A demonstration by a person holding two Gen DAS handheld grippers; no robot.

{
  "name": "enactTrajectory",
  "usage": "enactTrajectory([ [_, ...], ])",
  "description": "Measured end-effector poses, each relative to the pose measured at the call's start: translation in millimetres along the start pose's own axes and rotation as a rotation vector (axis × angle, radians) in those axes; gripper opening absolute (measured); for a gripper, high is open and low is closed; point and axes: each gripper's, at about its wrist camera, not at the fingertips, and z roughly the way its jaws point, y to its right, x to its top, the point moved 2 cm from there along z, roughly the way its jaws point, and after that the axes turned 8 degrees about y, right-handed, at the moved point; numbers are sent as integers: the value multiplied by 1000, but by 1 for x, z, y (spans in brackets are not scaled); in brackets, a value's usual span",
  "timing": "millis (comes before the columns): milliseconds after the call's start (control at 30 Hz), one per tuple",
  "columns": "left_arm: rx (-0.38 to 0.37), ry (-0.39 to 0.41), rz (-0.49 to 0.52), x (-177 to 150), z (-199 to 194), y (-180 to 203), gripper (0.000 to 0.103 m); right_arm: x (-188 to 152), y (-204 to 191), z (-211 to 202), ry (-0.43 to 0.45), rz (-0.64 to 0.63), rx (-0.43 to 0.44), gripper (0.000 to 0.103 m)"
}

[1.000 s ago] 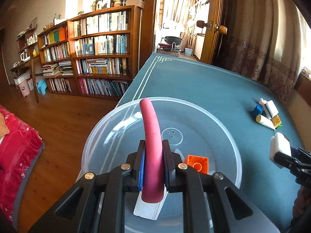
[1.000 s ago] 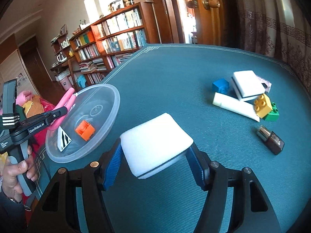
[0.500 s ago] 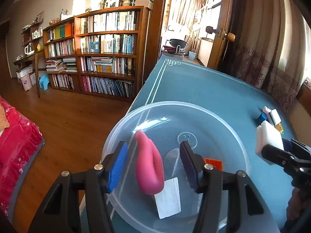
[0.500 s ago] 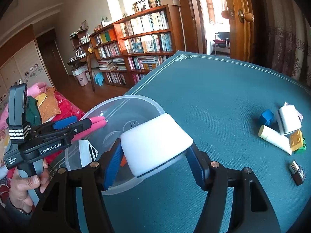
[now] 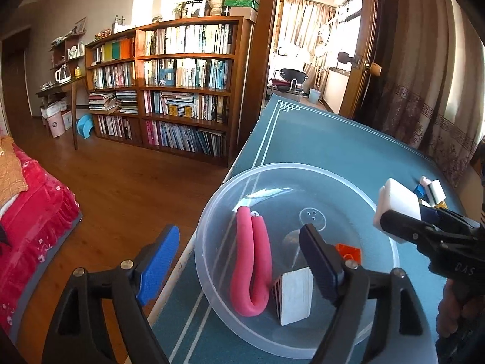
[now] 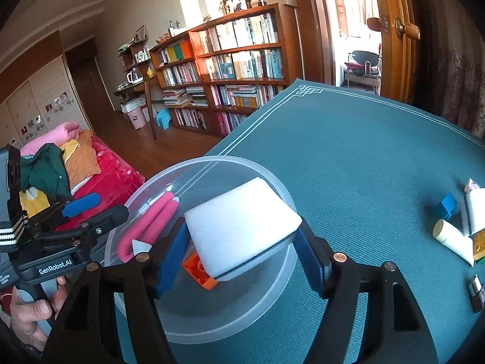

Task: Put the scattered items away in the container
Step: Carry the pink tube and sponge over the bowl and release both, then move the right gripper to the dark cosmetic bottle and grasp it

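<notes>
A clear plastic bowl (image 5: 348, 194) stands at the table's left edge. In it lie a pink clip (image 5: 251, 261), a white card (image 5: 295, 297) and an orange brick (image 5: 348, 251). My left gripper (image 5: 239, 261) hangs open just in front of the bowl, nothing between its fingers. My right gripper (image 6: 239, 242) is shut on a white sponge (image 6: 239, 218) and holds it above the bowl (image 6: 197, 318), over the orange brick (image 6: 197, 270). The pink clip (image 6: 151, 224) lies to the sponge's left. In the left wrist view the sponge (image 5: 397, 203) hovers at the bowl's right rim.
Loose items lie at the table's right: a blue block (image 6: 448, 203), a cream tube (image 6: 451, 239), a yellow brick (image 6: 479, 242), another white sponge (image 6: 476, 209) and a small dark object (image 6: 477, 291). Left of the table are wooden floor, a red bed (image 5: 30, 212) and bookshelves.
My left gripper opened, dropped the pink clip into the bowl and drew back. My right gripper carried the white sponge leftward to above the bowl.
</notes>
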Motion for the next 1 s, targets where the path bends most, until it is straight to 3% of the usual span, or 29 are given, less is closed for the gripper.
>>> enactTrajectory([
  [300,-2,-6,25,-2,0,10,95,-5,7,0,-15,46,13,74],
  [600,-5,-10,25,-4,-3,14,95,-5,2,-4,10,15,24,81],
  [1000,-6,-10,18,-4,-6,19,95,-21,11,-20,-10,32,38,81],
])
